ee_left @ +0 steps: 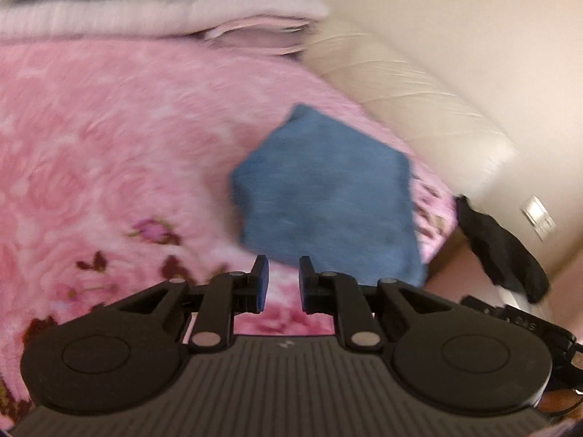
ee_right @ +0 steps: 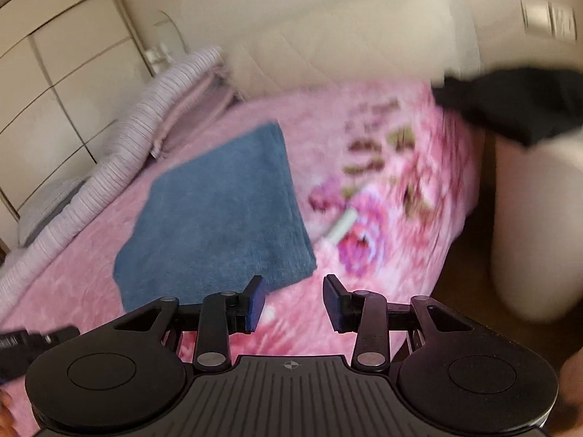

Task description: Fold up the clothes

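A blue towel (ee_right: 215, 215), folded into a flat rectangle, lies on the pink floral blanket (ee_right: 382, 291).

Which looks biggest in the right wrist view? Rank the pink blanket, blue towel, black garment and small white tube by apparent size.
1. Pink blanket, filling most of the view.
2. Blue towel.
3. Black garment, cut off by the frame edge and blurred, so its full size is unsure.
4. Small white tube.

Both grippers empty, tilted downward

Left gripper (ee_left: 283, 284) has a narrow gap between its pads, nothing in it. Right gripper (ee_right: 293, 304) stands wider apart, also holding nothing; a bit of the other tool shows at its left.
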{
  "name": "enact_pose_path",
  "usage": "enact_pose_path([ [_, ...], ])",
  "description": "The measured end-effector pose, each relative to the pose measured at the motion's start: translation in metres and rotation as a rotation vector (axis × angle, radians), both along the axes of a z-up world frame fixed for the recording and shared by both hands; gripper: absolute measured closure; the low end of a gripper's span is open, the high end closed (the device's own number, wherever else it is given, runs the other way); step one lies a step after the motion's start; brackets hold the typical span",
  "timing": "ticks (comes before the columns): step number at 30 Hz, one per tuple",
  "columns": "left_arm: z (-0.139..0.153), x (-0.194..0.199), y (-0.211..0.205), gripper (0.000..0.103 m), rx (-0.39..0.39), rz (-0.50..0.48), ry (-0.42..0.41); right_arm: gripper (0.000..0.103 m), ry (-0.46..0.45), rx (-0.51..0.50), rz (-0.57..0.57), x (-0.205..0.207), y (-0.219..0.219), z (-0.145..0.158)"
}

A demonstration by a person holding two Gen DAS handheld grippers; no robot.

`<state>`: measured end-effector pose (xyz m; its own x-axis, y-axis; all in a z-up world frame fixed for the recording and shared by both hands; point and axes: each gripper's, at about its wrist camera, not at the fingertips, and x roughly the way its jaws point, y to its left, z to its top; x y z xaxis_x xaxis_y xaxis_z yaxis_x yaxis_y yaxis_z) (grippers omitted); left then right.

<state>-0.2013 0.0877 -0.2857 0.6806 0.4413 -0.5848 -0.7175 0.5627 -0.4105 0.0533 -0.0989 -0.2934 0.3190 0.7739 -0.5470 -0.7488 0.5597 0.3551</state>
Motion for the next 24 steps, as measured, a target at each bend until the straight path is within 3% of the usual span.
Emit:
enact_pose_path([
  [4,0.016,0.000,-0.019,0.090,0.057,-0.027,-0.006,0.064,-0.084,0.024,0.016,-0.020,-0.022,0.007],
  [9,0.018,0.011,-0.013,0.090,0.102,-0.037,0.030,0.064,-0.100,0.000,0.078,-0.016,-0.003,0.000],
  [15,0.008,0.051,0.042,0.090,0.117,-0.041,0.059,0.064,-0.106,-0.017,0.121,0.025,0.055,-0.007],
  [19,0.003,0.083,0.082,0.091,0.144,-0.078,0.048,0.077,-0.172,-0.034,0.178,0.055,0.095,-0.006],
  [24,-0.007,0.122,0.130,0.092,0.187,-0.108,0.071,0.078,-0.242,-0.053,0.218,0.085,0.134,-0.009],
])
